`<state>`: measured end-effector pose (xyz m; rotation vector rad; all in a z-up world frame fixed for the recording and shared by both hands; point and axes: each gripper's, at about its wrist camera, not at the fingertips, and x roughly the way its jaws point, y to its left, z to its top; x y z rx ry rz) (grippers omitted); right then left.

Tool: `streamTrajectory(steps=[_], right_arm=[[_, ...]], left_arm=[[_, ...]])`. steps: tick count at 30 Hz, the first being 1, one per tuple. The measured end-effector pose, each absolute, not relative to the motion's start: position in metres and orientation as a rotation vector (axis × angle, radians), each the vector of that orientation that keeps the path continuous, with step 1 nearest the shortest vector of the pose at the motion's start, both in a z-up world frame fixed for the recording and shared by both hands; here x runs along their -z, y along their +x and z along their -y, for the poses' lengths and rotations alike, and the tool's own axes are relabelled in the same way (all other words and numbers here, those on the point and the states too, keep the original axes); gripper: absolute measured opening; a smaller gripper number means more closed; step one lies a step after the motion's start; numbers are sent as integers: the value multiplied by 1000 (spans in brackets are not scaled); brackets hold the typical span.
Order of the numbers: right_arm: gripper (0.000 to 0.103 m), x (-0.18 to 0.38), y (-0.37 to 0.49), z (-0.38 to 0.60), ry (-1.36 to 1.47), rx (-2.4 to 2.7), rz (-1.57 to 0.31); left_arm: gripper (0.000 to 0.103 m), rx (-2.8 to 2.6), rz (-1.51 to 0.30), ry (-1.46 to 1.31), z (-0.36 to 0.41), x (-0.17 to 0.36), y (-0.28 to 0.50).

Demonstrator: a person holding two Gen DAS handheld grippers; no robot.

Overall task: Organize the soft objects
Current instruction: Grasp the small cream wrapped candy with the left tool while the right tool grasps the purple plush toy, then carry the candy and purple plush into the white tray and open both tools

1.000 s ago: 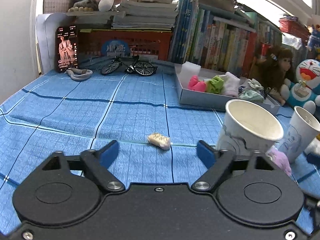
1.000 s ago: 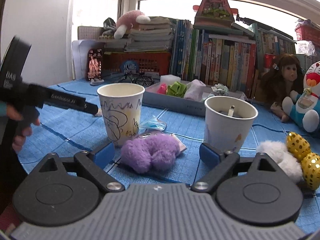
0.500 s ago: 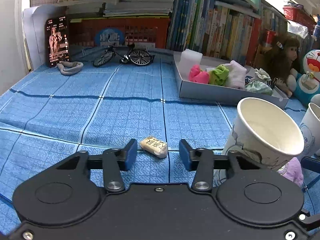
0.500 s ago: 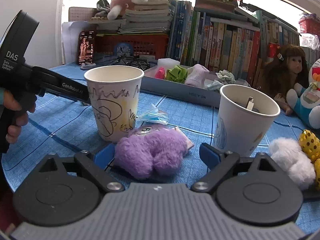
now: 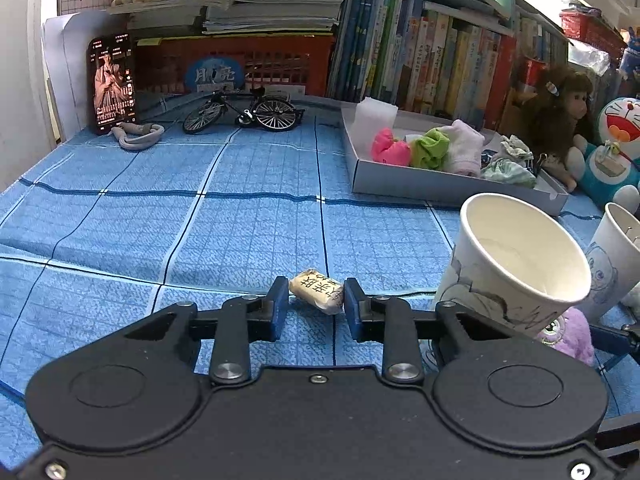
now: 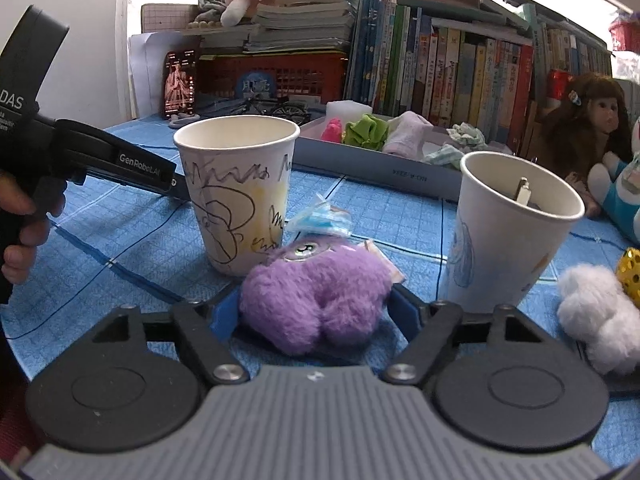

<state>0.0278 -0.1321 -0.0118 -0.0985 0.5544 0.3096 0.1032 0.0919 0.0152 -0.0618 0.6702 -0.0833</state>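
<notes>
A small beige soft block [image 5: 318,290] with printed characters lies on the blue checked cloth. My left gripper [image 5: 316,298] is closing on it, and both blue pads touch its ends. In the right wrist view a purple plush toy [image 6: 316,300] lies between the jaws of my right gripper [image 6: 314,314]. Those jaws are closing too, and their pads stand at the edge of the fur without squeezing it. A scribbled paper cup [image 6: 240,192] stands just behind the plush and to the right of the beige block, where the left wrist view shows the same scribbled cup [image 5: 516,264].
A second paper cup [image 6: 516,232] holds a small metal piece. A grey tray [image 5: 440,188] of cloth items sits behind. A white fluffy ball [image 6: 596,316], a gold dotted toy [image 6: 630,268], dolls, books, a toy bicycle [image 5: 244,112] and a phone [image 5: 114,84] ring the table.
The left jaws came in from wide apart to the ends of the beige block. The right gripper moved up to the purple plush and its jaws narrowed toward the fur.
</notes>
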Motion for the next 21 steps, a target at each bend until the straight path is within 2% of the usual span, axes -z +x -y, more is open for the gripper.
streamTrajectory(steps=[7, 21], right_arm=[[76, 1, 13, 141, -77, -349, -553], [76, -66, -8, 170, -30, -376, -430]], left_arm=[[28, 94, -642, -57, -94, -31, 98], [28, 179, -568, -45, -83, -88, 104]])
